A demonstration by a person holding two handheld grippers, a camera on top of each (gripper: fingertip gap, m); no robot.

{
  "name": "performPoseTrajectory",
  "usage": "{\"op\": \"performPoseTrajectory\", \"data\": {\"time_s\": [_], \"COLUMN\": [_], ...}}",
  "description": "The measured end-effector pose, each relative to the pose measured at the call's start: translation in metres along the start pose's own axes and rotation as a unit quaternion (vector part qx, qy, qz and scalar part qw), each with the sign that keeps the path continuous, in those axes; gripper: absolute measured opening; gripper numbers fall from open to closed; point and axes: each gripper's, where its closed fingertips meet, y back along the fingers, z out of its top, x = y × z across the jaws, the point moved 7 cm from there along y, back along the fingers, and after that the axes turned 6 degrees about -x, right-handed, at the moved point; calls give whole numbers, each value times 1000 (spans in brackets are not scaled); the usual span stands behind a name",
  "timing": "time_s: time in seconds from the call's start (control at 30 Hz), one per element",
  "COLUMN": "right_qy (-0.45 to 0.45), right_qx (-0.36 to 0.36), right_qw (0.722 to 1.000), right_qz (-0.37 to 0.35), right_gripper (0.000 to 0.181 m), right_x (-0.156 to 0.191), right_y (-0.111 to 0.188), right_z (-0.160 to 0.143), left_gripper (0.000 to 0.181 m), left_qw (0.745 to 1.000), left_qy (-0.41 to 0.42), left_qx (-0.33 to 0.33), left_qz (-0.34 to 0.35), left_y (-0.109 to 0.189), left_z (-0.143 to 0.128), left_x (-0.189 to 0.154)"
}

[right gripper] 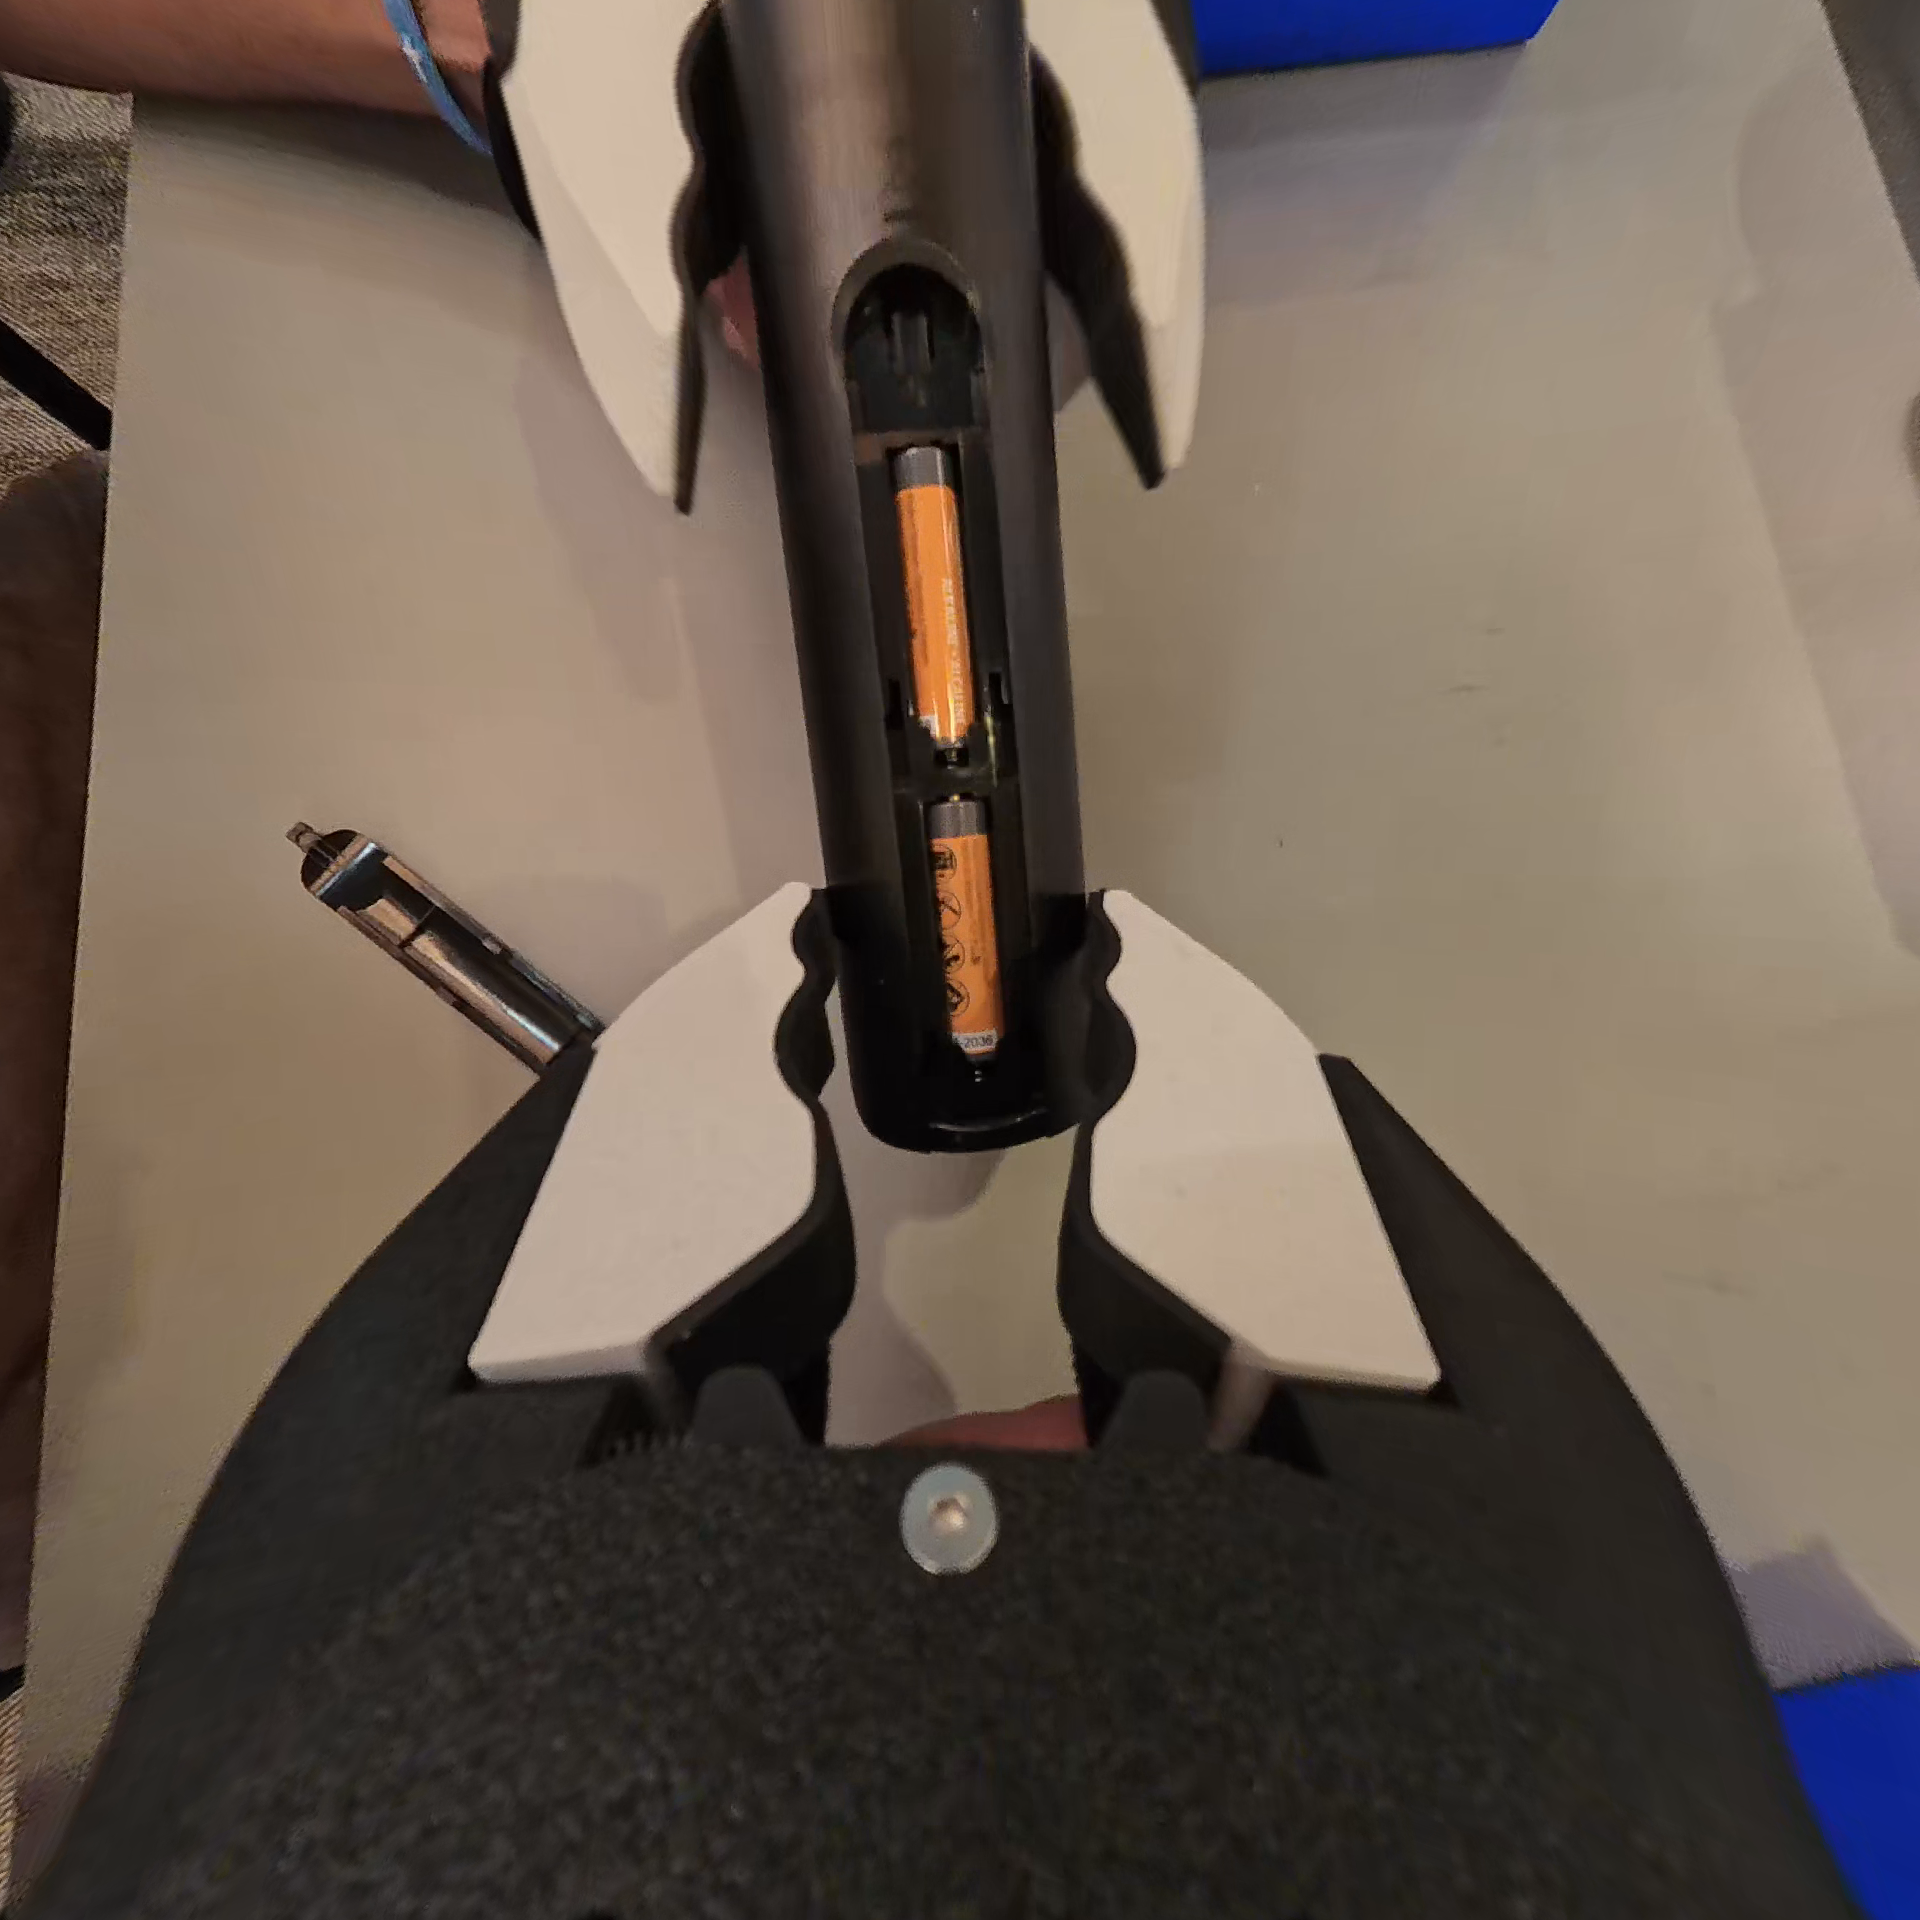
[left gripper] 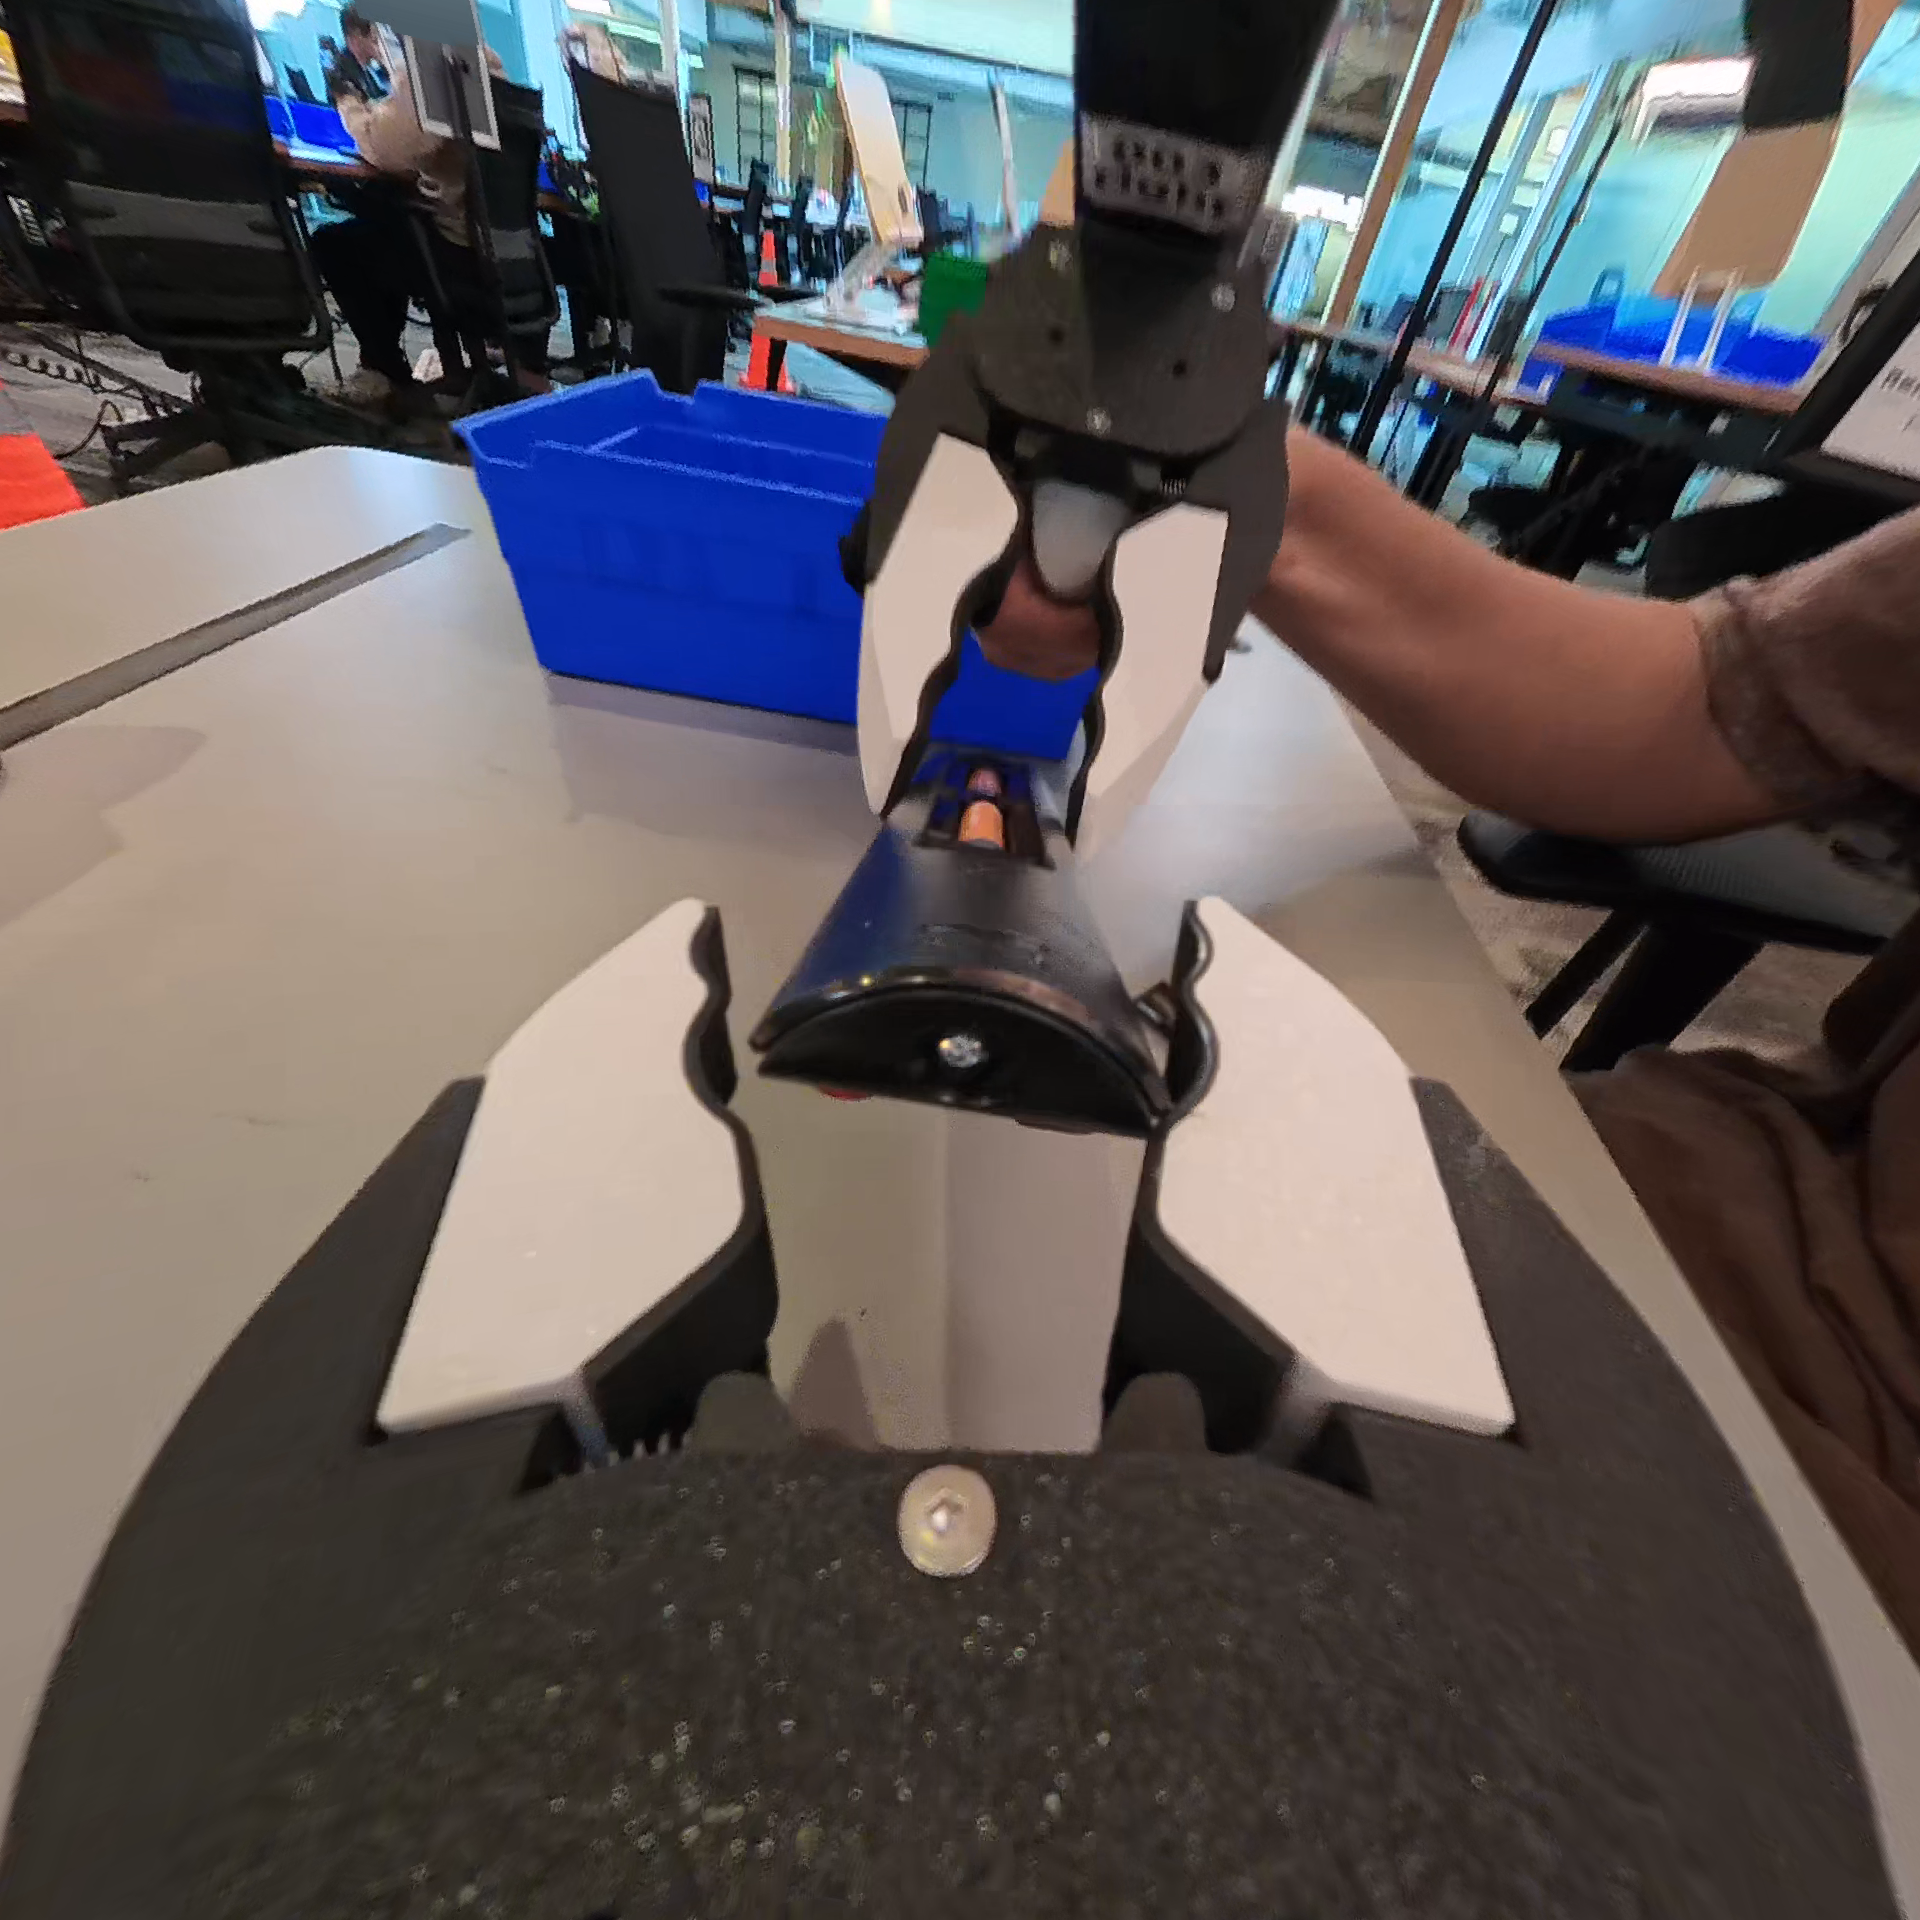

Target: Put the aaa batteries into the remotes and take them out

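Right gripper and left gripper clamp remote — opposite ends.

print: small lettering and symbols on two orange batteries | wording: not given | elsewhere: nothing legible

Pale grey table. On it: blue plastic bin at far side; black remote battery cover lying flat near edge.
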Motion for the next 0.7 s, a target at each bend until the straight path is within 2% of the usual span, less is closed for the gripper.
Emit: {"op": "performPoseTrajectory", "data": {"time_s": [0.07, 0.23, 0.3, 0.5, 0.7], "right_qy": [-7, -15, -14, 7, 10], "right_qx": [-16, -34, -37, -42, -49], "right_qw": [1000, 999, 999, 999, 999], "right_qz": [7, 19, 14, -14, -10], "right_gripper": [45, 45, 45, 45, 45], "right_x": [0, -1, -2, 2, 4], "right_y": [-1, 2, 2, 16, 21], "right_z": [0, -3, -2, 15, 16], "left_gripper": [85, 81, 74, 78, 81], "left_qw": [1000, 1000, 1000, 998, 994], "left_qy": [15, -6, -9, -25, -46], "left_qx": [-9, 17, 21, 50, 96], "left_qz": [-5, 1, -3, 7, 6], "left_y": [1, 0, 1, 3, -5], "left_z": [2, -1, -1, -3, -14], "left_x": [1, 0, 0, 2, -2]}}
